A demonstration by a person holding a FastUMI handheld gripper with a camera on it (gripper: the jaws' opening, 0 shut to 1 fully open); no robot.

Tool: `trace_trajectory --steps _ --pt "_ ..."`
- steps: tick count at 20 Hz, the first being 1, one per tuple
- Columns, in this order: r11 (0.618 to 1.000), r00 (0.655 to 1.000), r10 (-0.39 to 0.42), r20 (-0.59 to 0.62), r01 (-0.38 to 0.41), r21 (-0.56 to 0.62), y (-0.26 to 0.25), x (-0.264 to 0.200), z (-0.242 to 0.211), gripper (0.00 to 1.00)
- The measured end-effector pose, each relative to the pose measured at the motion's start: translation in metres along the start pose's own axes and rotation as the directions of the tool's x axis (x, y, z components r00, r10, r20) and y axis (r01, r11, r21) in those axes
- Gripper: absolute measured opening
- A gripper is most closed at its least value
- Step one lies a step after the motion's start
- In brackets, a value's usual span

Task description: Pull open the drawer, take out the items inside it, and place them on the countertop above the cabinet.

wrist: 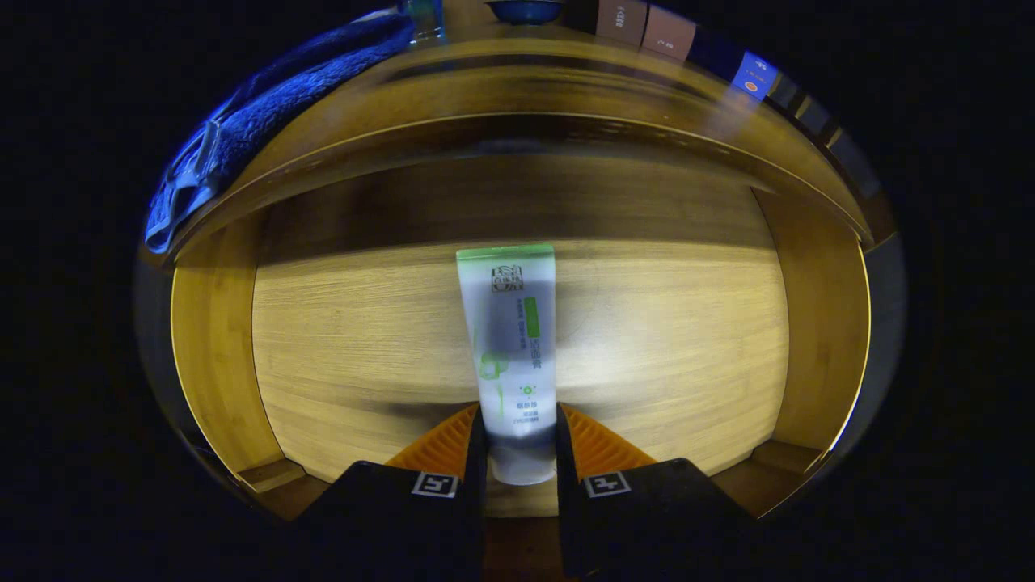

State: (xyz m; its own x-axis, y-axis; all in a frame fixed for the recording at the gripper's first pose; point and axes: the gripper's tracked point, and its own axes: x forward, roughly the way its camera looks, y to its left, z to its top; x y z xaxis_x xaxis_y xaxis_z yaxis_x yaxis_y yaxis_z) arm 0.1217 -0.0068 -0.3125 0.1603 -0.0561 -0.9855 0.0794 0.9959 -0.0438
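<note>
The drawer stands pulled open, its wooden floor and side walls lit from above. One item is seen inside: a white tube with a green band at its far end and green markings on its face (print too blurred to make out). The tube lies lengthwise along the line of the fingers, its flat crimped end pointing away toward the back of the drawer and its cap end nearest the camera. The gripper has its jaws closed in on the tube's cap end, one finger against each side, so that the lower part of the tube sits squarely between them and the rest extends beyond the fingertips. Whether the tube rests on the drawer floor or is lifted off it cannot be told. Above the drawer runs the countertop. On it, a blue towel lies to the left, draped over the front edge. A dark bowl sits further back at centre, and some boxes stand to the right.
</note>
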Motion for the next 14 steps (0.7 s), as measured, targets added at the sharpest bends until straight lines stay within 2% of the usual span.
trace_trajectory --steps 2,5,8,10,14 --pt "1.000 0.999 0.006 0.051 -0.006 0.007 -0.004 -0.013 0.006 0.41" --pt "0.999 0.981 0.001 0.194 0.005 -0.033 0.002 -0.035 0.019 0.41" --pt "0.998 0.964 0.050 0.262 -0.038 -0.048 0.006 -0.044 0.007 0.41" --pt "0.997 0.945 0.081 0.318 -0.073 -0.036 0.006 -0.066 0.008 0.41" --pt "0.996 0.904 0.091 0.418 -0.087 -0.030 0.000 -0.116 0.016 0.41"
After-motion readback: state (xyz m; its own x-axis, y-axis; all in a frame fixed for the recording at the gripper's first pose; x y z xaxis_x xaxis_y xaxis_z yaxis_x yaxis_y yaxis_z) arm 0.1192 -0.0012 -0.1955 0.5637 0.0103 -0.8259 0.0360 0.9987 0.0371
